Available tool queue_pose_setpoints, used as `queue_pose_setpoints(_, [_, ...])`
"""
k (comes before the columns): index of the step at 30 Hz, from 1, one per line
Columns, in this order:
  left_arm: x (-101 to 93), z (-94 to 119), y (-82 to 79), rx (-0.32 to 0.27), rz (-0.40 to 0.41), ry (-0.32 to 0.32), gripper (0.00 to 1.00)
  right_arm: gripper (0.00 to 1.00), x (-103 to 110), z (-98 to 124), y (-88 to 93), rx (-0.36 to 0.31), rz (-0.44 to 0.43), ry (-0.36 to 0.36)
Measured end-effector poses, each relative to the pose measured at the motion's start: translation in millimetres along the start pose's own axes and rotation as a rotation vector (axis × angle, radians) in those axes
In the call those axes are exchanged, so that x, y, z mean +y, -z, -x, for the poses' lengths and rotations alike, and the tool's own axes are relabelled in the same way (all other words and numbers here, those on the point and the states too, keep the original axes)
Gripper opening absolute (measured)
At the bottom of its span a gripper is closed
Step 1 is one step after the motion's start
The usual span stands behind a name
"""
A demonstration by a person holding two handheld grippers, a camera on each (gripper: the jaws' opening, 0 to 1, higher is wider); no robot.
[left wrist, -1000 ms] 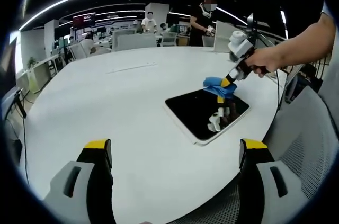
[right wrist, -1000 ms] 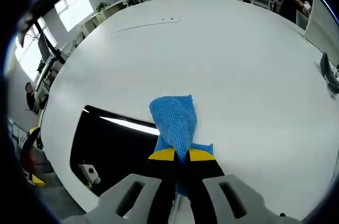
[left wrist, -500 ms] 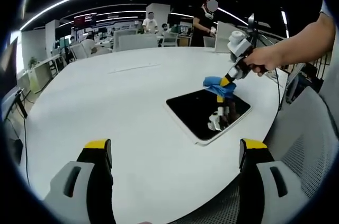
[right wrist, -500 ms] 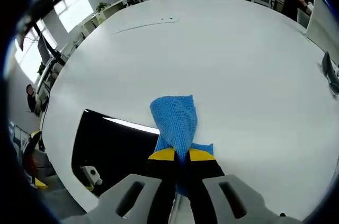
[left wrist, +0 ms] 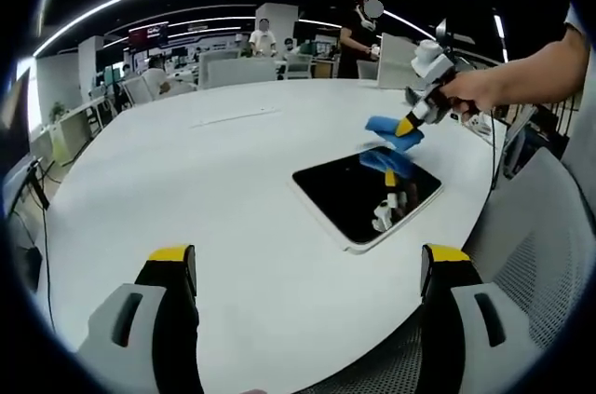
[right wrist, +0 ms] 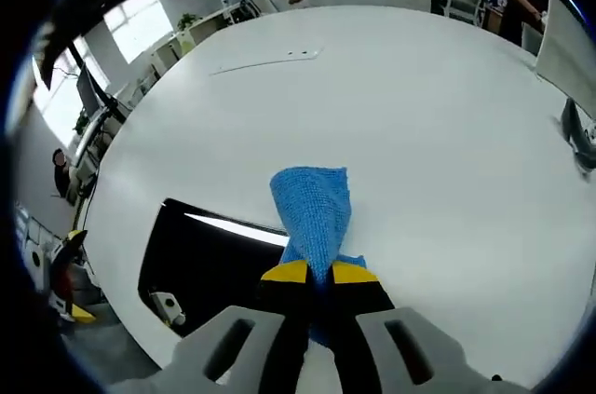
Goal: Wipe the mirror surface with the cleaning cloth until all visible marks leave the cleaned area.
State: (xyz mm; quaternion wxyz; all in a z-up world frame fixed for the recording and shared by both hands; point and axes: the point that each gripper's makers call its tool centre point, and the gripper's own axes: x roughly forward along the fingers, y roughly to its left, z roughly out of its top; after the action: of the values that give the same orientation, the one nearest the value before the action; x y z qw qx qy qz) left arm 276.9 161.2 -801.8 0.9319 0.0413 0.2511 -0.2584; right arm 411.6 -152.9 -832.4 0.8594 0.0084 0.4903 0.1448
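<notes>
Lying flat on the smooth white round counter [left wrist: 214, 180], the dark glossy rectangular mirror [left wrist: 363, 194] sat near its edge. Left gripper [left wrist: 307, 268] stood wide apart, holding nothing. Right gripper [right wrist: 317, 275] pinched the knitted blue cleaning cloth [right wrist: 315, 212] above the mirror's far corner.

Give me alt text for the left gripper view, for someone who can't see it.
A hand-held right gripper clamps a blue cleaning cloth just above a dark rectangular mirror lying flat on a round white table. The left gripper frames the bottom, jaws wide apart and empty.
</notes>
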Motion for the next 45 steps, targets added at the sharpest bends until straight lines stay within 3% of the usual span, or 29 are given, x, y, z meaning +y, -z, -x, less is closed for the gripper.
queue_pose_setpoints(10, [1.2, 0, 1.5, 0.004, 0.006, -0.010, 0.99, 0.01, -33, 34, 12.5, -0.024, -0.035, 0.002])
queue_pose_setpoints(15, [3.0, 1, -0.2, -0.002, 0.008, -0.024, 0.99, 0.01, -62, 44, 35.6, -0.004, -0.108, 0.016])
queue_pose_setpoints(22, [6.0, 3, -2.5, -0.016, 0.017, -0.040, 0.99, 0.01, -83, 54, 53.0, 0.004, -0.145, 0.021])
queue_pose_setpoints(30, [7.4, 3, -1.9, -0.014, 0.026, -0.050, 0.99, 0.01, -84, 47, 70.5, 0.028, -0.156, 0.021])
queue_pose_setpoints(35, [8.1, 3, -6.4, -0.035, 0.045, -0.060, 0.99, 0.02, -94, 30, 89.7, 0.075, -0.136, 0.055])
queue_pose_setpoints(40, [9.5, 5, -10.5, -0.053, 0.042, -0.071, 0.99, 0.02, -95, 26, 99.7, 0.084, -0.150, 0.065])
queue_pose_setpoints(45, [20.6, 9, -12.6, -0.062, 0.058, -0.123, 0.99, 0.02, -92, 22, 102.5, 0.091, -0.145, 0.068])
